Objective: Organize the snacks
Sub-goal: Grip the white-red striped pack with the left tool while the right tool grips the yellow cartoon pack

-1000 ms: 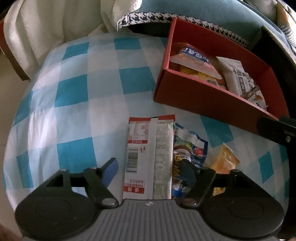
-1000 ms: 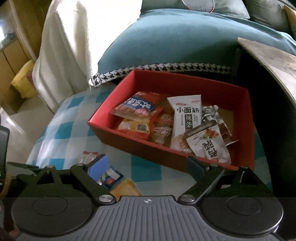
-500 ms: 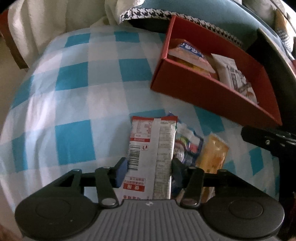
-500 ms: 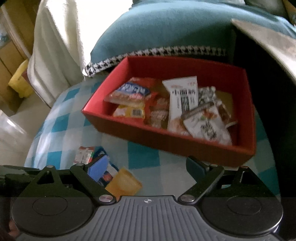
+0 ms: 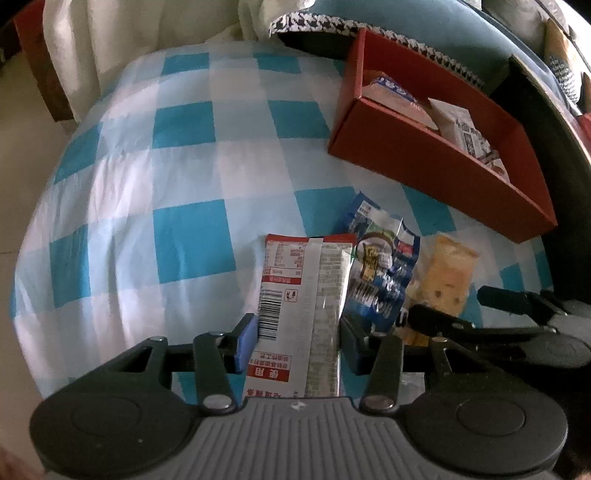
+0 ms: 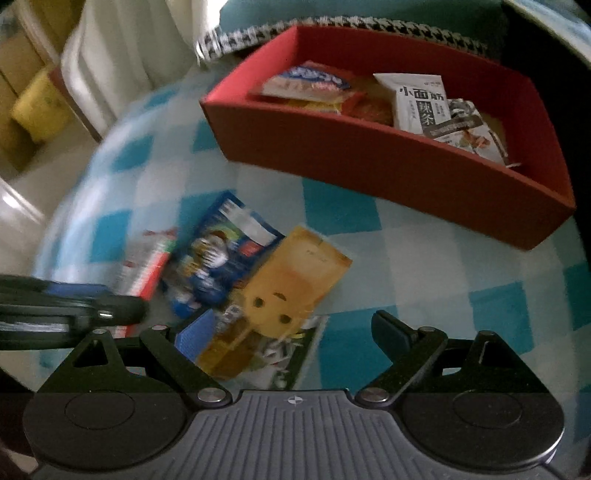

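Observation:
A red-and-white snack packet [image 5: 303, 295] lies lengthwise between the fingers of my left gripper [image 5: 297, 338], which is shut on it. Beside it lie a blue packet [image 5: 380, 266] and a yellow packet [image 5: 443, 277]. In the right wrist view the yellow packet [image 6: 291, 280] and blue packet [image 6: 221, 251] lie on the checked cloth, and my right gripper [image 6: 288, 332] is open just over the yellow one. A red box [image 6: 369, 155] holding several snack packets stands behind; it also shows in the left wrist view [image 5: 443, 166].
The blue-and-white checked cloth [image 5: 184, 184] covers a rounded table. A teal cushion with houndstooth trim [image 5: 332, 22] and a white cloth [image 5: 110, 37] lie behind. A flat printed sheet [image 6: 284, 358] lies under the yellow packet. The right gripper shows at right in the left view [image 5: 517, 317].
My left gripper has closed its fingers onto the red-and-white packet. My right gripper has come down and left toward the yellow packet, staying open.

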Demonstrator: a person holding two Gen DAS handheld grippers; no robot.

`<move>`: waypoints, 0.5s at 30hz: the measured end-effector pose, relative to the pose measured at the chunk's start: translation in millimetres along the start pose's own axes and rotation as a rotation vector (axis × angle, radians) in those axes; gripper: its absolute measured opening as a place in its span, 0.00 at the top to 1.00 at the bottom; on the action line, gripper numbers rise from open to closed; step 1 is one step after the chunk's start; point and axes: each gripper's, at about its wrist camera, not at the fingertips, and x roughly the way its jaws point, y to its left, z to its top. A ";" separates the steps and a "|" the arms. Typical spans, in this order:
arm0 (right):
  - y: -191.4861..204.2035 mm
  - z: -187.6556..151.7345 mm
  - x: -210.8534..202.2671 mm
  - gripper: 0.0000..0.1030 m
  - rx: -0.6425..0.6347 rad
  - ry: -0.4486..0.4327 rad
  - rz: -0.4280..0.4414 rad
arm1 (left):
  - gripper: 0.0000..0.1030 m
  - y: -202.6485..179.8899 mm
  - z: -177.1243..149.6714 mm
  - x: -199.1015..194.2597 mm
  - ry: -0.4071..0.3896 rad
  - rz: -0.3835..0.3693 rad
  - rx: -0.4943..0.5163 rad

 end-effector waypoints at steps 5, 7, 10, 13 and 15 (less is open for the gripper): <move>-27.1 -1.7 -4.5 0.08 0.053 0.012 -0.038 | 0.59 0.4 -1.1 1.3 0.009 -0.011 0.008; -41.2 -5.4 -6.7 0.08 0.094 0.012 -0.040 | 0.59 -1.8 -0.9 2.8 0.016 -0.014 0.010; -58.0 -13.3 -4.8 0.08 0.185 0.033 0.009 | 0.59 -8.7 -2.7 4.7 0.018 -0.012 0.030; -63.1 -22.6 -8.0 0.06 0.267 0.032 0.089 | 0.59 -13.5 -4.8 8.4 0.025 0.001 0.047; -65.8 -26.8 -16.0 0.06 0.303 0.013 0.114 | 0.59 -12.9 -4.7 9.2 0.029 0.001 0.048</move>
